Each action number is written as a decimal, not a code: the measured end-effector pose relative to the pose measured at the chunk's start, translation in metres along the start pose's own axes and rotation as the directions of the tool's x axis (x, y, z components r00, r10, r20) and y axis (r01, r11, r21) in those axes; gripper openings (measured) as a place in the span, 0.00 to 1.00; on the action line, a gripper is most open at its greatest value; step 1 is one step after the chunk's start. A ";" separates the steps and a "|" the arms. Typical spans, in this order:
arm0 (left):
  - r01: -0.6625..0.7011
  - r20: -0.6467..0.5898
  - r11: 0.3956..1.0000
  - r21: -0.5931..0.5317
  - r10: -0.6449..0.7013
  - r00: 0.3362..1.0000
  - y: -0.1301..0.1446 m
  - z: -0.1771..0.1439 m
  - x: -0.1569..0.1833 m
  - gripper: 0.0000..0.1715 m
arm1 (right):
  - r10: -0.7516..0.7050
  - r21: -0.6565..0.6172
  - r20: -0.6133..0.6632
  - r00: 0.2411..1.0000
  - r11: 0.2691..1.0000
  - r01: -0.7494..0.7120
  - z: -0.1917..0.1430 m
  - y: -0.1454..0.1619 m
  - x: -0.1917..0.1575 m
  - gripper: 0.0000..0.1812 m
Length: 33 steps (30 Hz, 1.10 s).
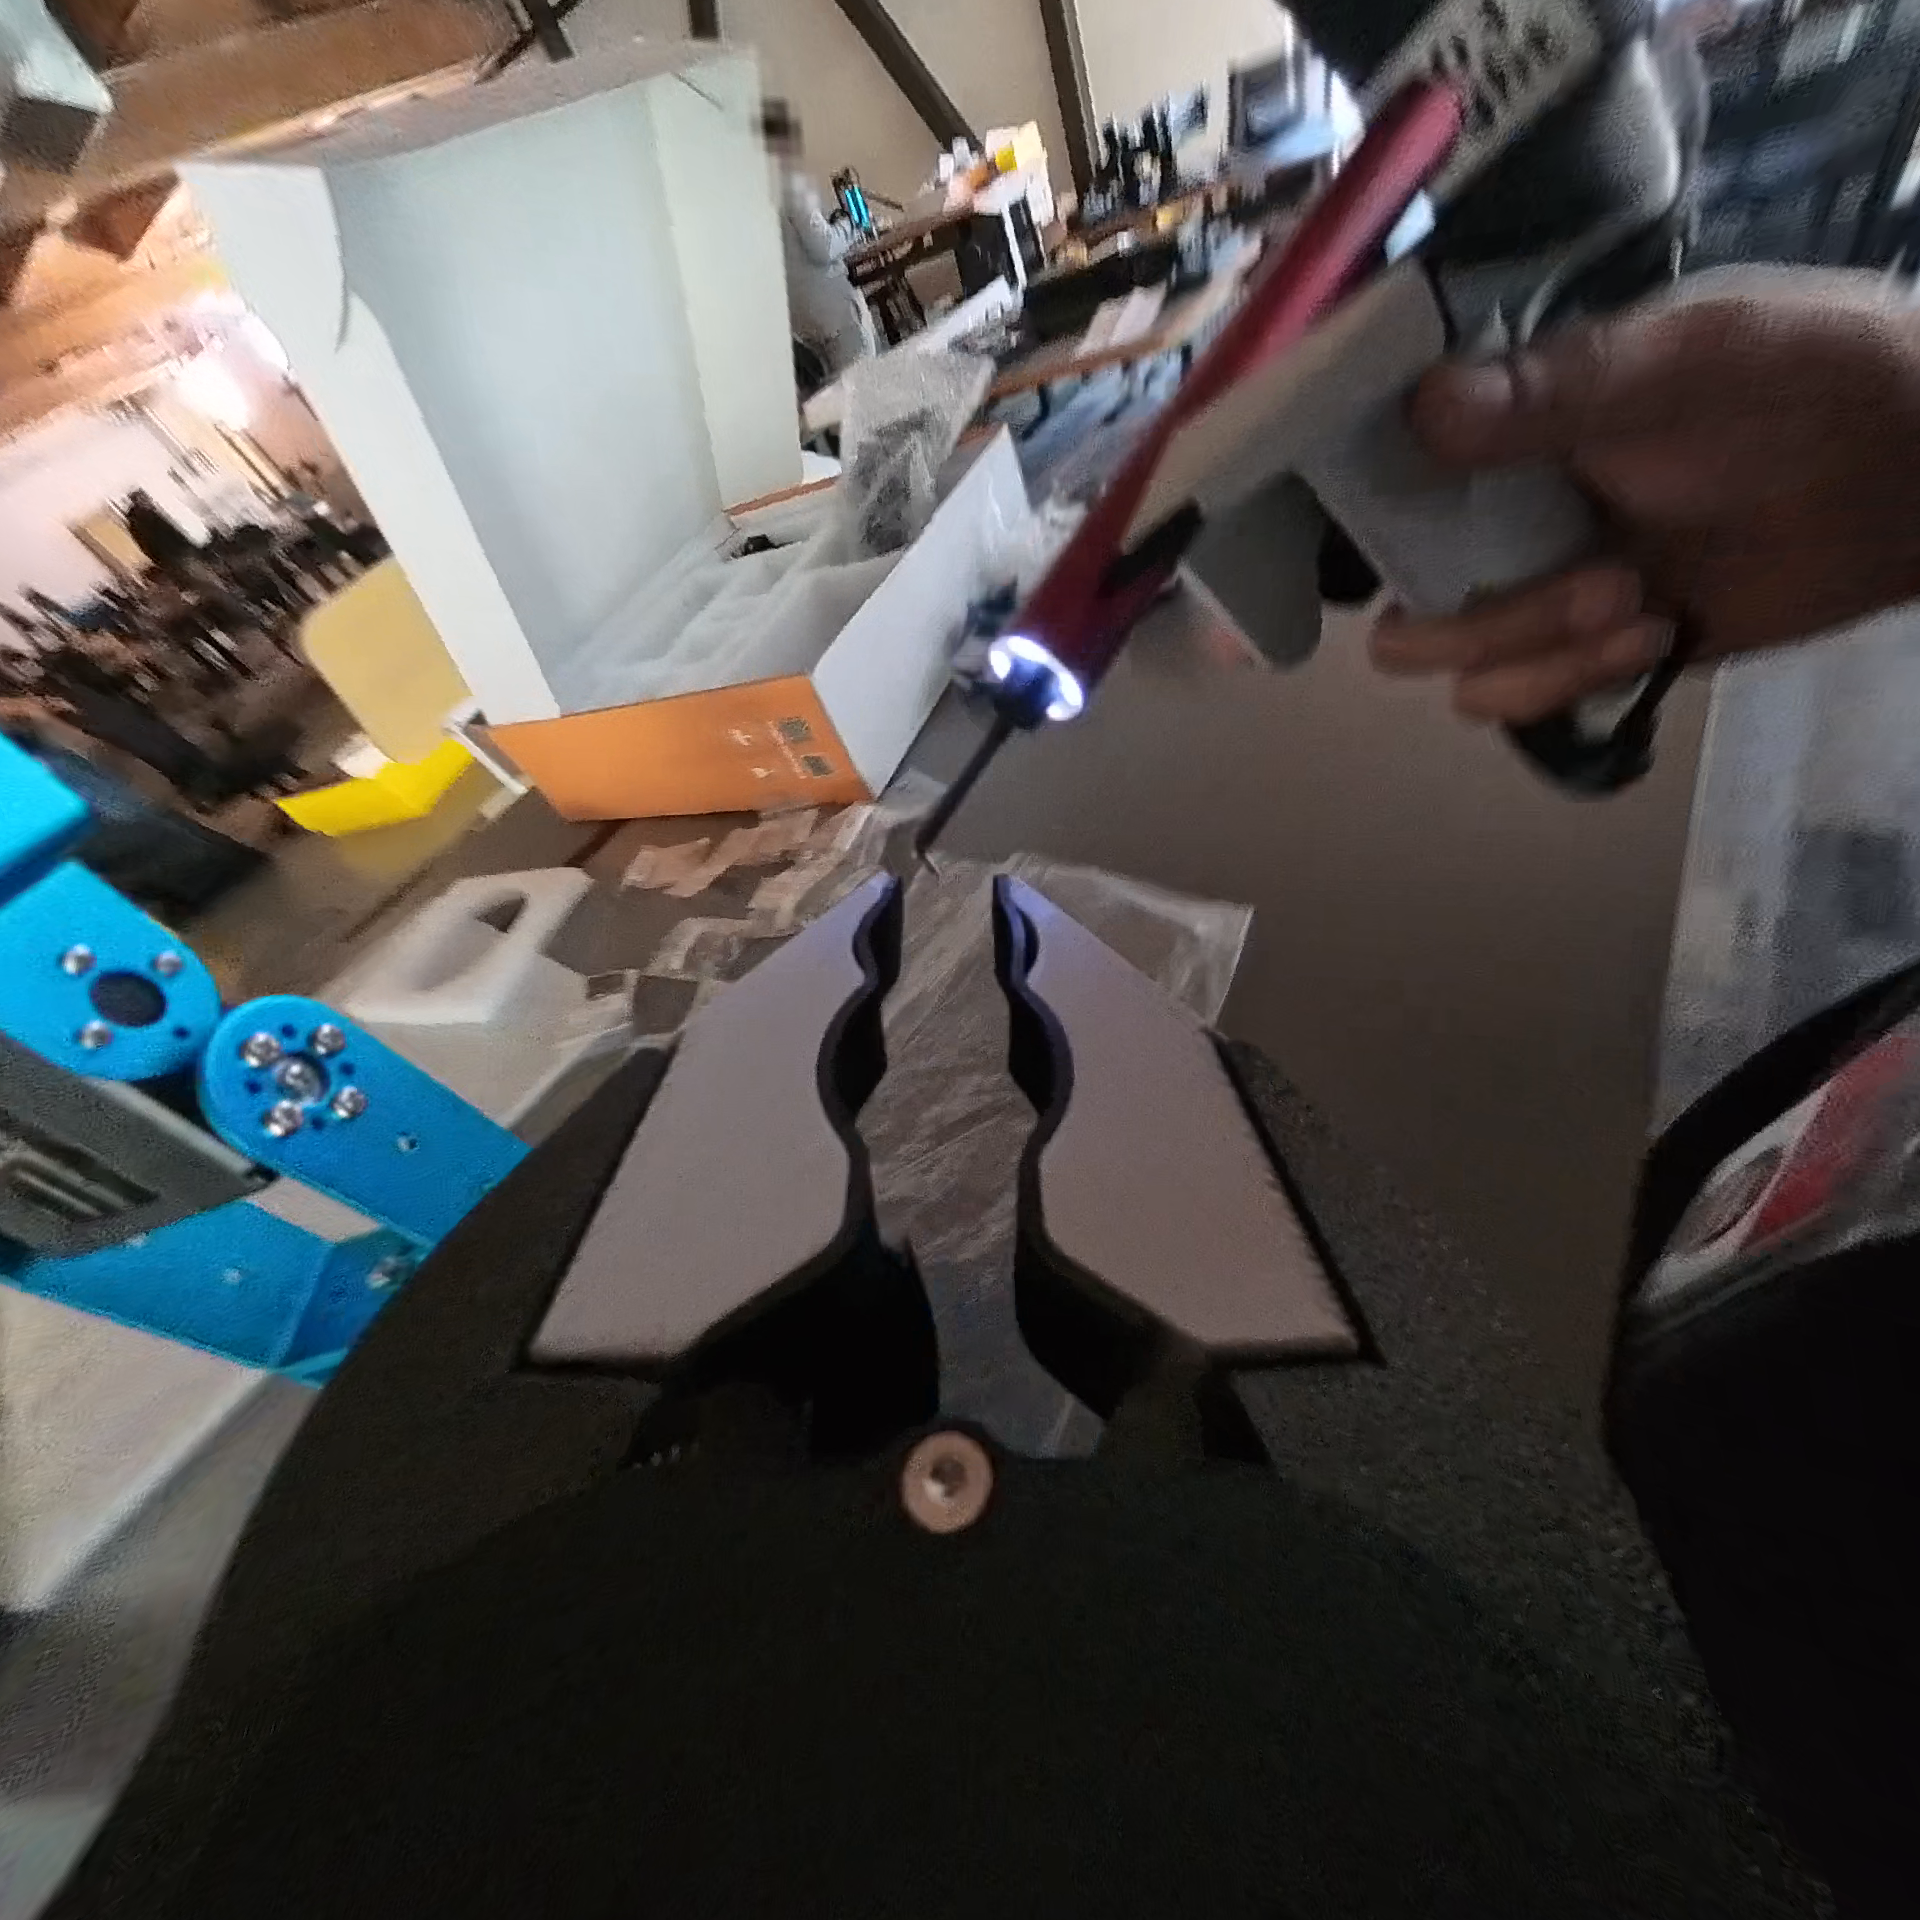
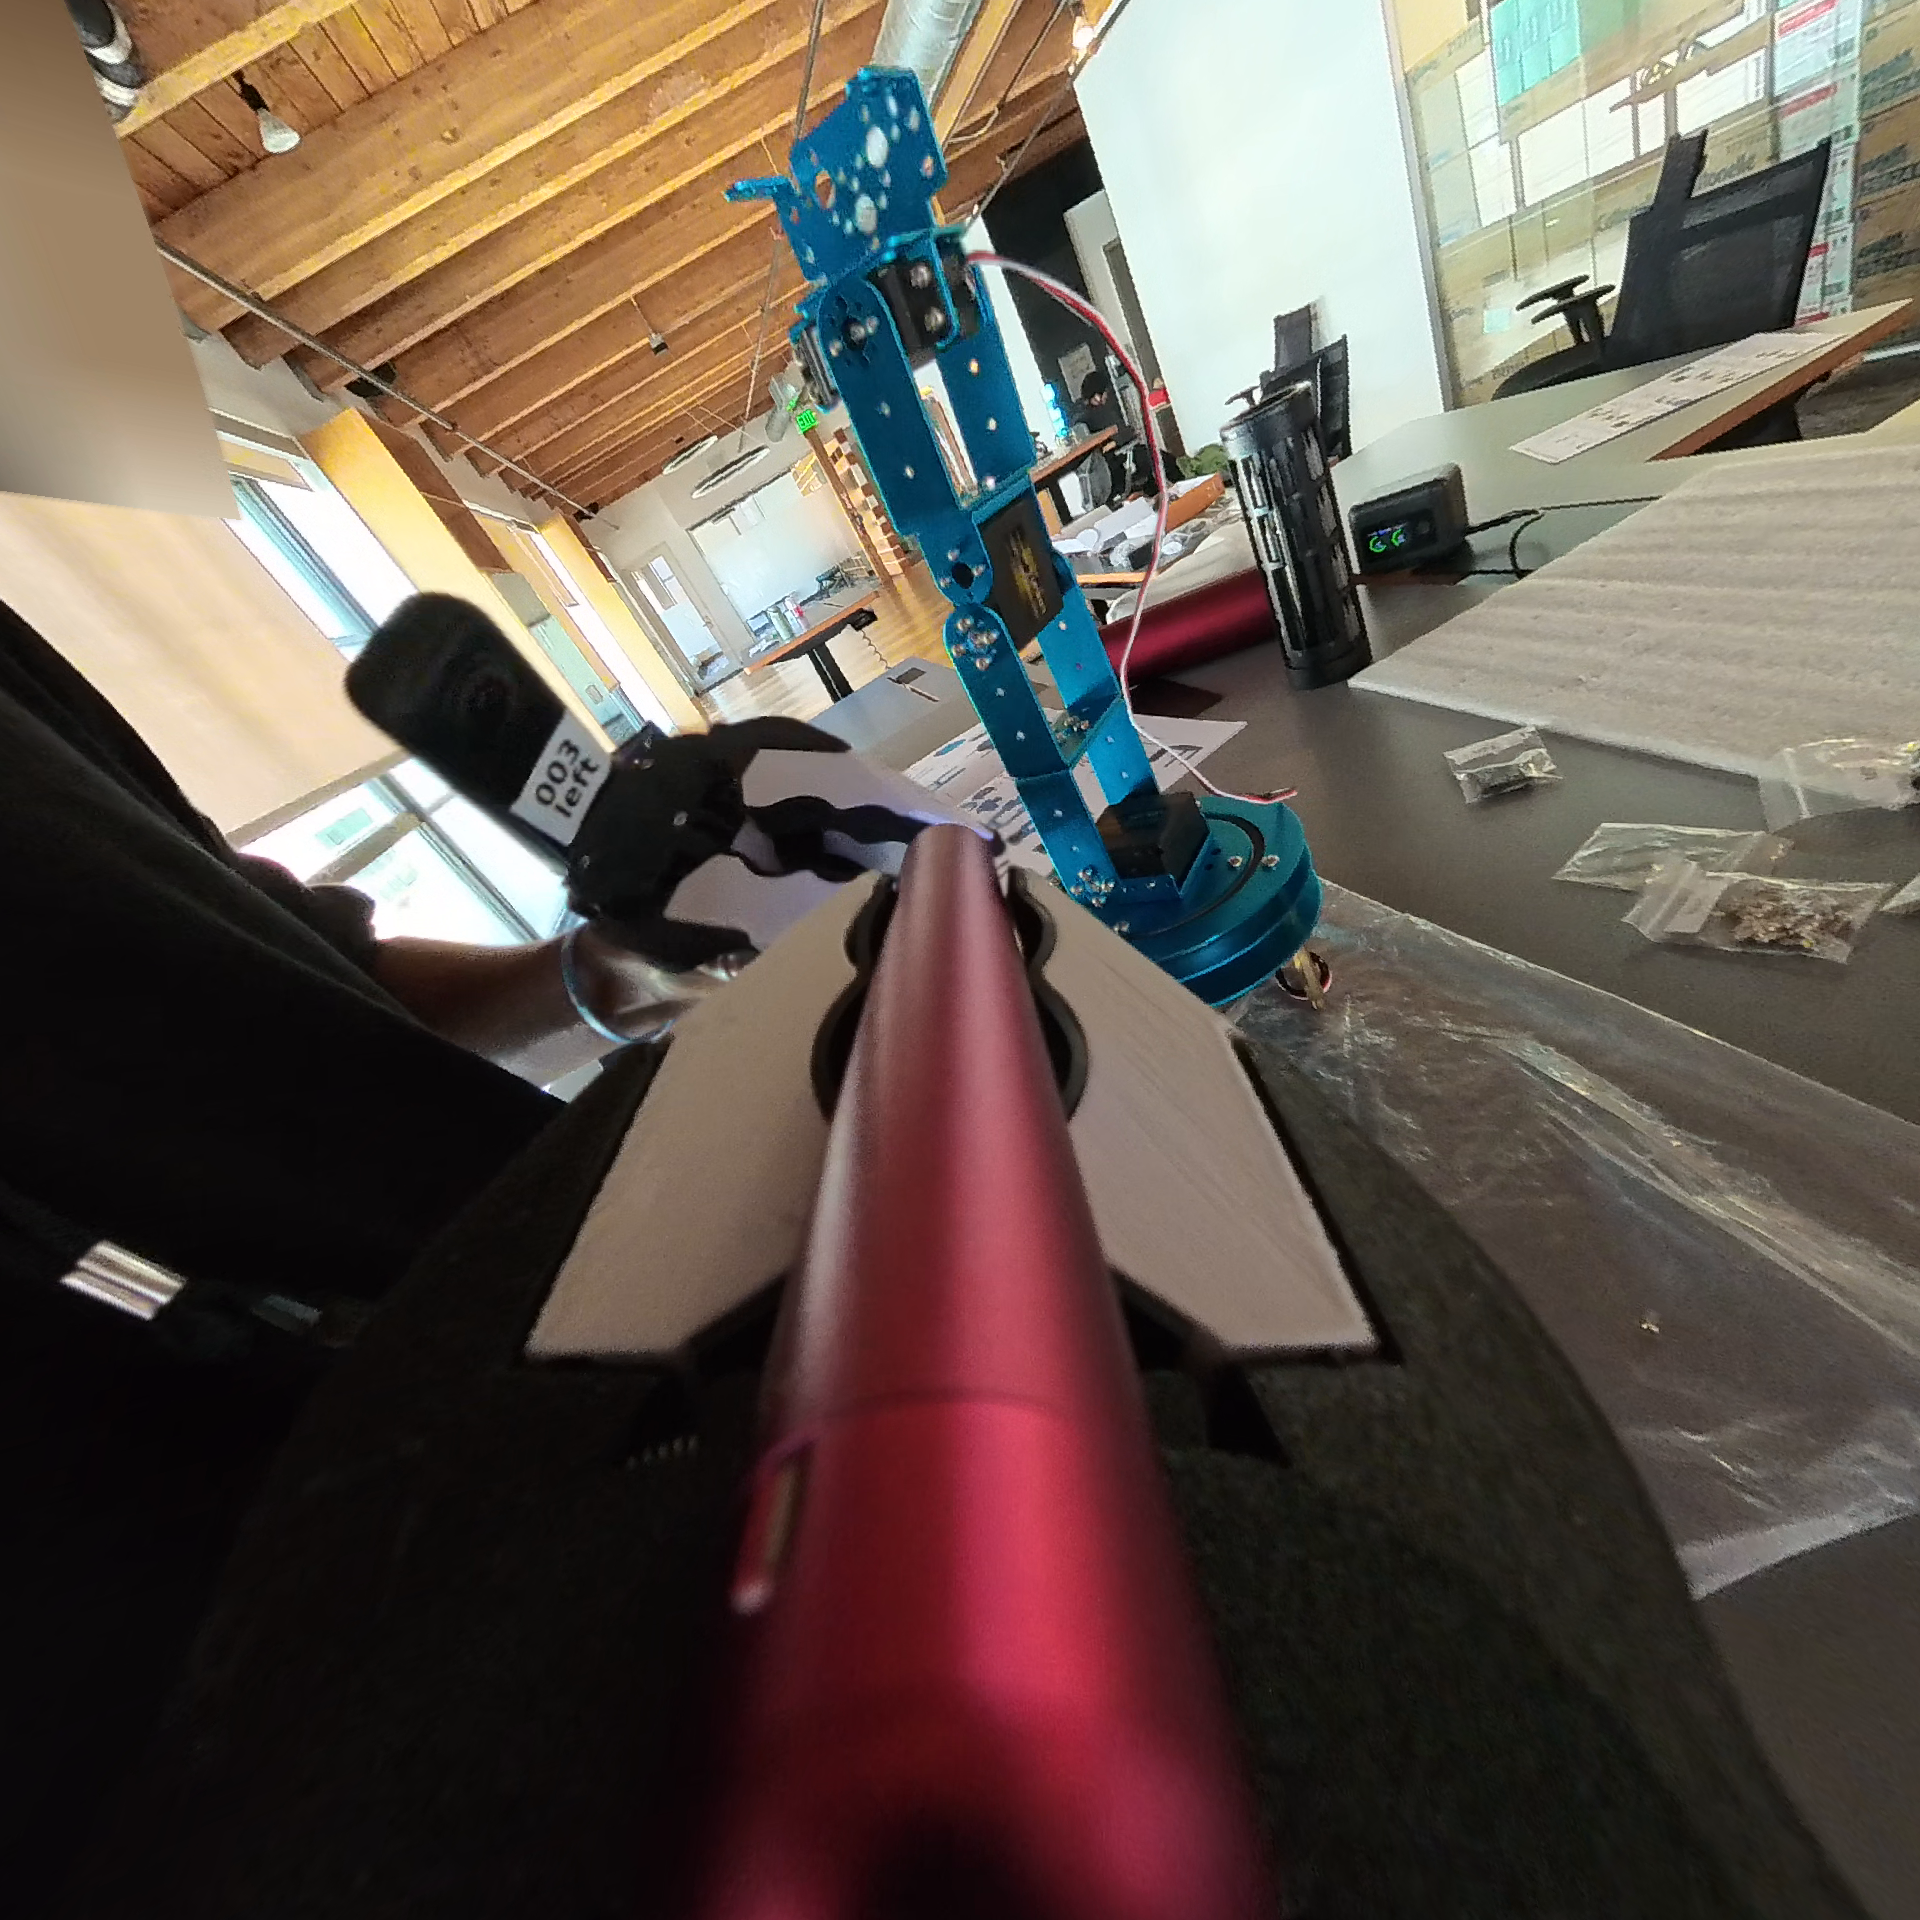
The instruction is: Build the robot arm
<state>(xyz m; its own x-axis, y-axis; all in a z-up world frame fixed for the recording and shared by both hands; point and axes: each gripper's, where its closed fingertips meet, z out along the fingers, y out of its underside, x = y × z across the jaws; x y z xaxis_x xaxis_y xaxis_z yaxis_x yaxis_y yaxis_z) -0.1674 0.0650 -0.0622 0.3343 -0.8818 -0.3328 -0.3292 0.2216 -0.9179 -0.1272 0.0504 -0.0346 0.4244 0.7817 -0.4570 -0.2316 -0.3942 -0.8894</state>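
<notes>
Right claw (image 2: pixel 951 883) clenched on red electric screwdriver (image 2: pixel 935 1299), long axis running forward along fingers. Bit tip (image 1: pixel 925 847) sits just ahead of left claw (image 1: pixel 945 894), which pinches clear plastic bag (image 1: pixel 951 1049). Blue robot arm (image 2: pixel 977 582) stands beyond on counter (image 2: pixel 1455 935).

Slim metallic crimson powered screwdriver (image 2: pixel 935 1299), ring of white lights at its nose, black bit. Anodised bright-blue small robot arm of perforated metal brackets (image 2: pixel 997 644), black servos, silver screws, red-and-white wire. Pale grey gripper fingers (image 1: pixel 748 1143), black-edged. Orange-and-white open carton (image 1: pixel 727 748). Black lattice-patterned cylinder (image 2: pixel 1294 551). Dark grey tabletop (image 2: pixel 1351 831).
</notes>
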 end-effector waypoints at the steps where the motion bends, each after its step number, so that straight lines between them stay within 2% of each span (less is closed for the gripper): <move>1: 0.067 -0.012 0.997 0.024 -0.067 0.998 -0.005 0.000 -0.001 0.09 | -0.002 0.002 0.001 1.000 1.000 0.002 0.000 -0.001 -0.001 0.12; 3: 0.162 -0.036 0.985 0.063 -0.160 0.986 -0.013 -0.001 -0.003 0.09 | -0.007 0.002 0.001 1.000 1.000 0.007 0.000 -0.002 -0.002 0.13; 5: 0.193 -0.044 0.977 0.087 -0.189 0.981 -0.018 -0.002 -0.005 0.06 | -0.009 0.008 0.005 1.000 1.000 0.009 0.000 -0.005 -0.003 0.12; 16: 0.166 -0.025 0.982 0.091 -0.164 0.986 -0.017 -0.001 -0.007 0.00 | -0.020 0.009 0.018 1.000 1.000 0.020 0.001 -0.012 -0.007 0.13; 33: 0.039 0.003 0.997 0.066 -0.039 0.999 -0.012 -0.003 -0.009 0.00 | -0.028 -0.013 0.011 1.000 1.000 0.028 0.003 -0.010 -0.006 0.12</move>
<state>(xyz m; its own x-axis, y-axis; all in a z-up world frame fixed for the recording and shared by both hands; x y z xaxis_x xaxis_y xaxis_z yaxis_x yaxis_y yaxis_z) -0.1691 0.0690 -0.0475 0.3491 -0.8887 -0.2972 -0.2566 0.2144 -0.9424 -0.1302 0.0508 -0.0233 0.4207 0.7979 -0.4317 -0.2084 -0.3782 -0.9020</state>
